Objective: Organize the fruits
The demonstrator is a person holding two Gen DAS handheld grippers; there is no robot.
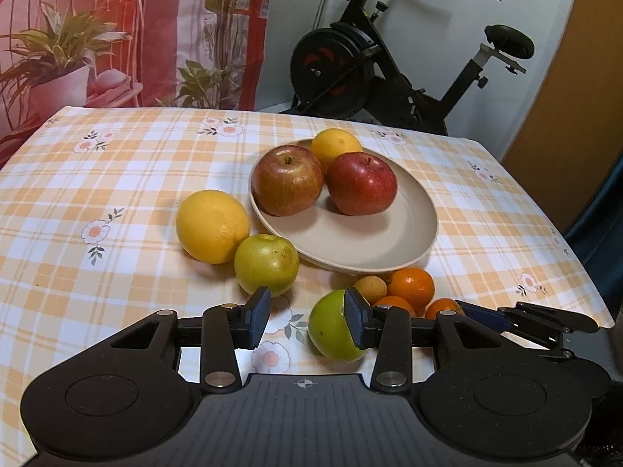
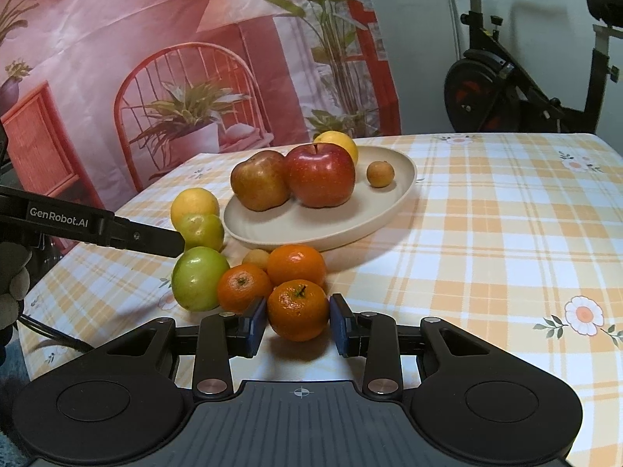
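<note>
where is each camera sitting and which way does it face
Left wrist: on the left gripper, angled down over open jaws at the beige plate; the right gripper's tip shows at right.
Right wrist: on the right gripper, pads shut on a mandarin; the left gripper's arm crosses at left.
Shared: plate, red apple, green apple.

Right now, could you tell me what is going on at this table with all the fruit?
A person is sorting fruit onto a beige plate with two handheld grippers. The right gripper brackets the nearest tangerine on the tablecloth, pads at its sides. The left gripper is open, empty, beside a green apple. Two red apples, a yellow citrus and a small brown fruit already sit on the plate.
</note>
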